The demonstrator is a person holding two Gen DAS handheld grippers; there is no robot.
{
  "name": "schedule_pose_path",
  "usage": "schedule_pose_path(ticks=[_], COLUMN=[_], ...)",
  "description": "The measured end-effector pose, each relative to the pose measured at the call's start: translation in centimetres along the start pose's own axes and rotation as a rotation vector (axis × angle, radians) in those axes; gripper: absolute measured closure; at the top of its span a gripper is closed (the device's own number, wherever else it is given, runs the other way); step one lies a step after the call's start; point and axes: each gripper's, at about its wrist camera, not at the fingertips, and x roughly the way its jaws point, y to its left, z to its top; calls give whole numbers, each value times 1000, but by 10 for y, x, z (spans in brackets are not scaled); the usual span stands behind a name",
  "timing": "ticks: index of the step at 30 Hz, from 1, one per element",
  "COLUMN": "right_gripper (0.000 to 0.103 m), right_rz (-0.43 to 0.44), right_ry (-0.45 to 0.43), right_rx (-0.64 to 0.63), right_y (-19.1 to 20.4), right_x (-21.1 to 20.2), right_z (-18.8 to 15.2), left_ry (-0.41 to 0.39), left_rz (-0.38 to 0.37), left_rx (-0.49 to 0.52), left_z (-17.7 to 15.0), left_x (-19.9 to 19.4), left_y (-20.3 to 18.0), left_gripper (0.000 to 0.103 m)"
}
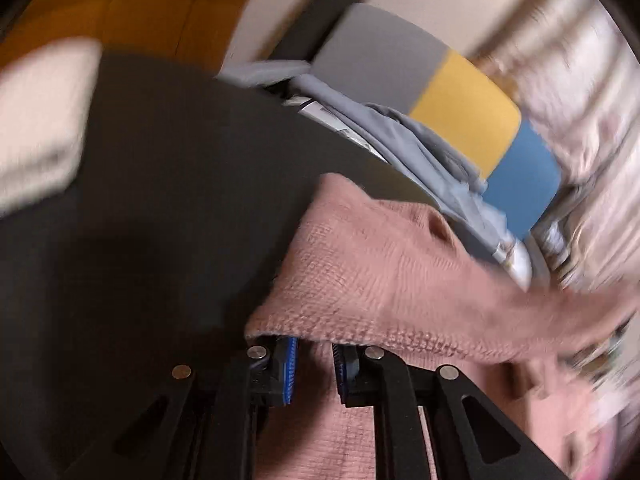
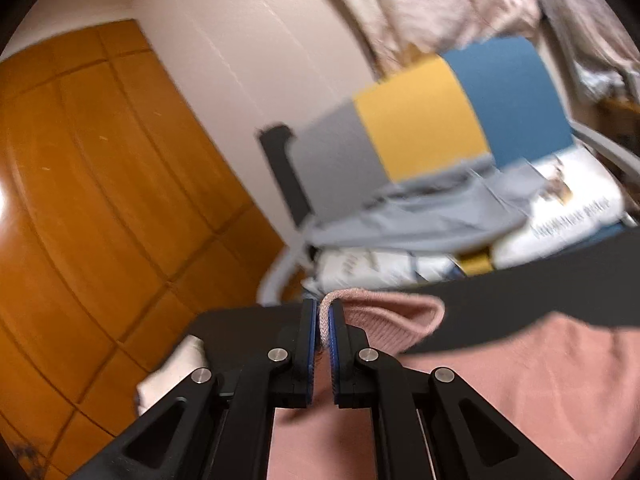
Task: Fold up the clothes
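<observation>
The right gripper (image 2: 323, 322) is clamped on a ribbed edge of the pink knitted garment (image 2: 520, 380), which lies over the black table (image 2: 560, 280). The left gripper (image 1: 314, 354) sits under a lifted fold of the garment (image 1: 380, 272); its blue pads (image 1: 290, 368) stand narrowly apart, and whether they pinch fabric is unclear through the blur.

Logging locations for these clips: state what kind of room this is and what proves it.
Probably a bedroom at home: a wooden wardrobe fills one wall, floral bedding or curtain fabric hangs behind, and loose laundry is heaped on a grey-yellow-blue chair beyond the dark table.
</observation>
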Motion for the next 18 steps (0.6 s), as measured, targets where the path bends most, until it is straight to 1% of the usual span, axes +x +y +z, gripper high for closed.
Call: schedule_pose_path(ticks=[2, 6, 8, 10, 13, 15, 18], right_gripper=[97, 97, 97, 97, 97, 97, 97], right_rz=[-59, -173, -170, -167, -162, -159, -153], right_ry=[56, 155, 164, 173, 183, 189, 199], right_rx=[52, 177, 224, 270, 302, 323, 355], right_y=[-28, -84, -98, -111, -122, -129, -140], right_x=[12, 33, 32, 31, 27, 25, 21], right_z=[-18, -56, -61, -67, -79, -86, -98], left_ry=[-21, -30, -27, -25, -24, -23, -18], left_rz=[-28, -30, -35, -64, -111, -115, -105], left_rx=[-65, -68, -54, -62, -85, -90, -71], left_z=[-3, -9, -10, -13, -18, -18, -18], left_x=[-5, -7, -6, -6, -11, -9, -10], left_y=[13, 12, 10, 13, 17, 17, 11], left_gripper=[90, 90, 87, 85, 83, 83, 83])
